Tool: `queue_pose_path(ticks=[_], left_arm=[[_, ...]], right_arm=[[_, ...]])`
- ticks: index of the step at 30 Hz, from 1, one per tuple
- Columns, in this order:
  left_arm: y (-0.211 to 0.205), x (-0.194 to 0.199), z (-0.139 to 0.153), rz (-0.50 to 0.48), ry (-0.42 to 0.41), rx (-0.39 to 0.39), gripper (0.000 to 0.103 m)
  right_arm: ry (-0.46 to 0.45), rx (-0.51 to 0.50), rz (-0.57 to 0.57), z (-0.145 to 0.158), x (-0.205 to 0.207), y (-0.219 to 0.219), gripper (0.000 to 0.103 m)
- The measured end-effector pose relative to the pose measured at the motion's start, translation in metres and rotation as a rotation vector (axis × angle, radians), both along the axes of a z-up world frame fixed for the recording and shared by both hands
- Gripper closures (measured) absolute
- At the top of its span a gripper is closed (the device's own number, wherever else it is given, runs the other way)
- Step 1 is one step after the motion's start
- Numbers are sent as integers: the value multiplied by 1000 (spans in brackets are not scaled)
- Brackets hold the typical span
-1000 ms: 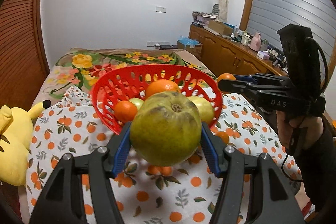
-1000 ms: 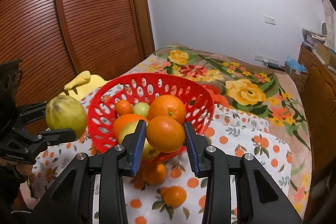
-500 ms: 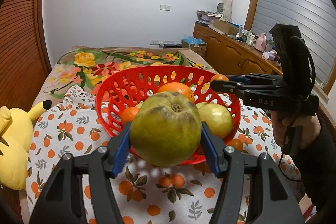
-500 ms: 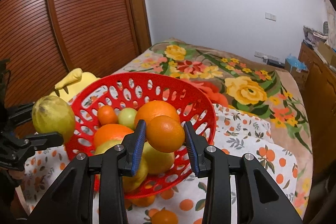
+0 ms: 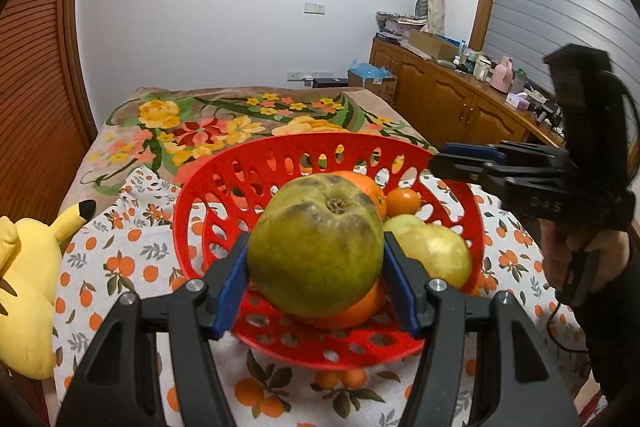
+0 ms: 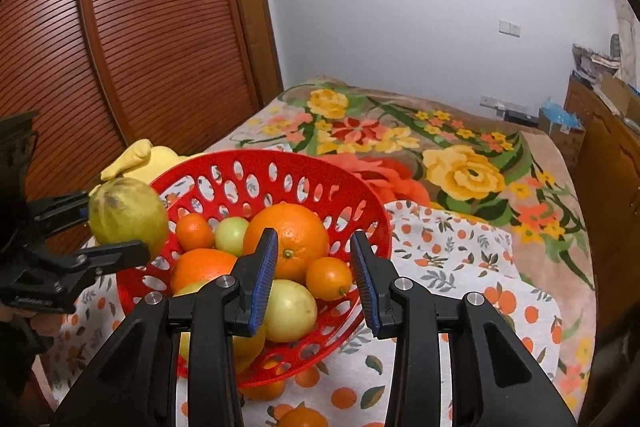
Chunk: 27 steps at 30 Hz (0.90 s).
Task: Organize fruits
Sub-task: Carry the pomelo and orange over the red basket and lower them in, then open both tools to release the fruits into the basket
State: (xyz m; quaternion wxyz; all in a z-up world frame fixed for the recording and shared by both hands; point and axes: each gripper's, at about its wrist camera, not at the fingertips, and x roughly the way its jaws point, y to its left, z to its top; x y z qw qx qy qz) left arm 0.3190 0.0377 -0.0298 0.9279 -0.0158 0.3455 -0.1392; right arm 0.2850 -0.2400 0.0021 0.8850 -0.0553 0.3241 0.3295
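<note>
Left tongs point(image 5: 316, 279) clamp a round, blotchy green pear point(image 5: 316, 247).

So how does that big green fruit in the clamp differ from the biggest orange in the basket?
The green fruit is dull yellow-green with dark blotches near its top; the big orange is bright, even orange. The green fruit is held in the air by the jaws of the left gripper, by the rim of the red basket; the orange lies loose inside it among other fruit. Both are round and larger than most of the fruit around them.
</note>
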Motion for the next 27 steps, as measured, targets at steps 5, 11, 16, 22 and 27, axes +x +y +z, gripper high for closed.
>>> queue_pose_path(ticks=[5,11,16,22,27], left_arm=[[0,23,-1,1,16,16,41],[-6,44,-3,0,39,29,41],[-10,61,-9,13,60,49,41],[-15,69,-16,14,92,76,41],[-17,72,-17,15,101,83,41]], right_arm=[[-12,12,-5,5,-2,-6,66],[-20,13,-4,6,-5,-8,66],[-19,14,-3,6,-6,-10,66],[-18,10,-9,5,-7,-13,66],[-16,10,-16,4,-8,-16,66]])
